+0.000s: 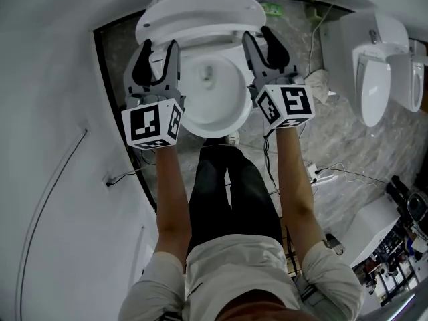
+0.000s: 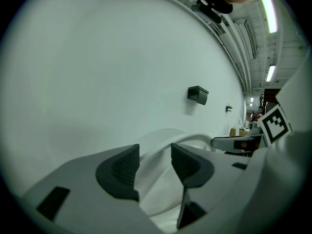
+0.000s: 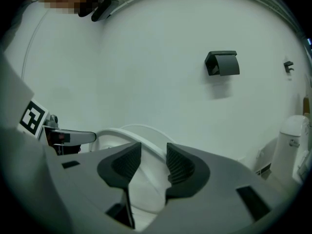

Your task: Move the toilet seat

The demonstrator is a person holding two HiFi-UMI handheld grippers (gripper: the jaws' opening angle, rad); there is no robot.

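- Over the bowl (image 1: 212,105), the toilet seat (image 1: 194,12) stood tilted up off the rim. Its hinged end was toward the wall (image 2: 97,57) and its front edge was raised.
- The seat's long axis ran straight away from the person, from front edge to hinge, so one side edge lay before each hand.
- The left gripper (image 1: 160,51) reached along the seat's left edge and the right gripper (image 1: 258,37) along its right edge. They sat about level with each other, so neither hand was the nearer one.
- In the left gripper view, the left gripper (image 2: 155,155) had its jaws roughly halfway apart. The white curve of the seat (image 2: 195,139) ran down between the ribbed pads (image 2: 124,167) and filled the gap. I read this as a clamp on the seat's left rim.
- In the right gripper view, the right gripper (image 3: 153,155) showed a slightly narrower gap. The seat (image 3: 122,133) passed between its jaws in the same way, so it too looked pinched onto the rim.
- Neither gripper touched the bowl, and nothing but the seat was between the jaws.
- The seat could probably swing only about the hinge line across its far end. The coming move would therefore need both hands to follow the same arc together, since a lead by one side would likely twist the seat or pull a rim out of its grip.
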